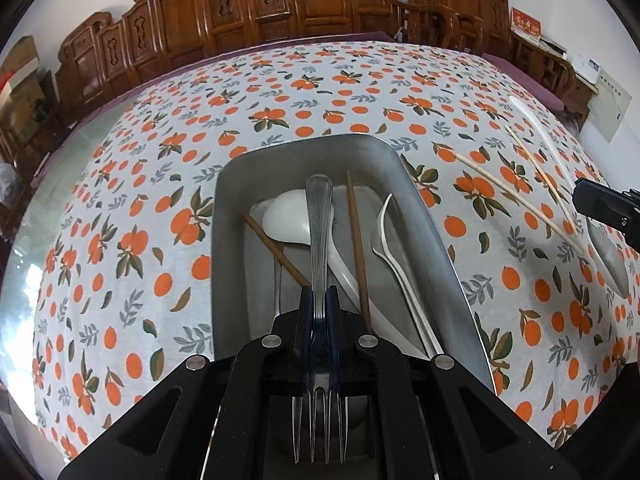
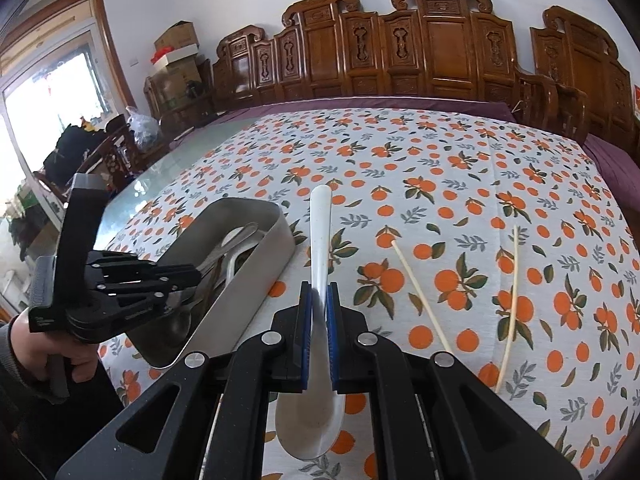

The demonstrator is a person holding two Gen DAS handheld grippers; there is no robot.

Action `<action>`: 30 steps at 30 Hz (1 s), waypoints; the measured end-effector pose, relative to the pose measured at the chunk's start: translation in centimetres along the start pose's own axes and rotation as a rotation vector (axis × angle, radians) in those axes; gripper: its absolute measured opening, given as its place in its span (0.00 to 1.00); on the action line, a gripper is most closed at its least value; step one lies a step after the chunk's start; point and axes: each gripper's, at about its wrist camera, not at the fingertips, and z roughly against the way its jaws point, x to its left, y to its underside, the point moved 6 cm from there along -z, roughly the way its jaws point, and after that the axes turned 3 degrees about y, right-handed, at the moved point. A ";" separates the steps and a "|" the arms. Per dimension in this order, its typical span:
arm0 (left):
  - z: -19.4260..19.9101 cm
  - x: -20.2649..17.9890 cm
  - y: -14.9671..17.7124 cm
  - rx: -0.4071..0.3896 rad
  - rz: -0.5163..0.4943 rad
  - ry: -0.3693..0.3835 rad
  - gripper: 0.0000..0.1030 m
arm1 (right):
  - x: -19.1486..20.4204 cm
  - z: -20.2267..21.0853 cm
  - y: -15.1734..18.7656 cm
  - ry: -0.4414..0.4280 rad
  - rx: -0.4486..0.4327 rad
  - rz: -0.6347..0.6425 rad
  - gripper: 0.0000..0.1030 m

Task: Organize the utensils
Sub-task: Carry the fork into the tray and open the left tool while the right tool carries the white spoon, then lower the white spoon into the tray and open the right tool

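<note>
My left gripper is shut on a steel fork, held over the metal tray with its handle pointing forward and tines toward the camera. In the tray lie a white ladle, a white spoon and two brown chopsticks. My right gripper is shut on a white spoon, its bowl near the camera, just above the tablecloth right of the tray. Two pale chopsticks lie on the cloth to the right. The left gripper also shows in the right wrist view, over the tray.
The table has an orange-patterned cloth with a glass strip along its left side. Carved wooden chairs line the far edge. The right gripper's body shows at the right edge of the left wrist view.
</note>
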 end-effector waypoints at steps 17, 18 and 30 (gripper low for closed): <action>4.0 0.9 -0.6 -0.144 0.006 0.058 0.32 | 0.9 -2.2 1.3 0.040 0.063 0.042 0.08; 4.3 1.0 -0.7 -0.151 0.009 0.062 0.32 | 1.0 -2.4 1.4 0.042 0.070 0.049 0.08; 7.1 5.2 -1.6 -0.225 0.070 0.065 0.32 | 5.1 -2.6 -0.4 -0.017 0.041 0.033 0.08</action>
